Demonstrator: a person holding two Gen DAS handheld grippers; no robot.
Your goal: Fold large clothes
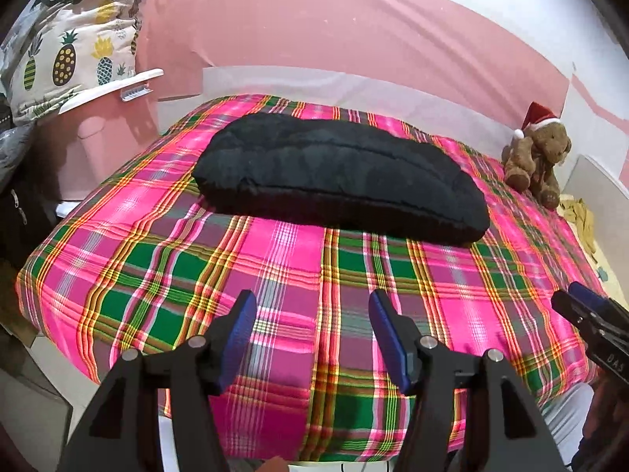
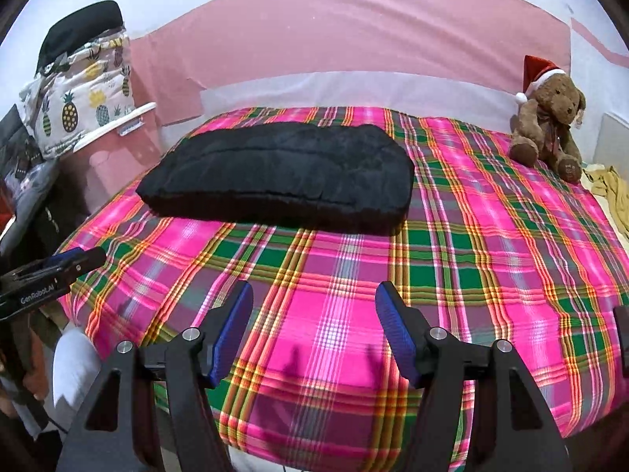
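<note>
Both grippers, left gripper [image 1: 312, 338] and right gripper [image 2: 314, 334], apart, empty, near edge of bed [image 1: 165, 267]. Black garment [image 1: 338, 181] lies far, bulky; likely risk: thick layers slipping from a shallow pinch.

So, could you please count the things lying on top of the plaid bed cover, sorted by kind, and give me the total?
Black padded garment, folded: 1
Brown teddy bear with a Santa hat: 1
Total: 2
Both lie on the plaid bed cover. The yellow cloth at the right edge lies beyond the cover, so it is not counted.
</note>
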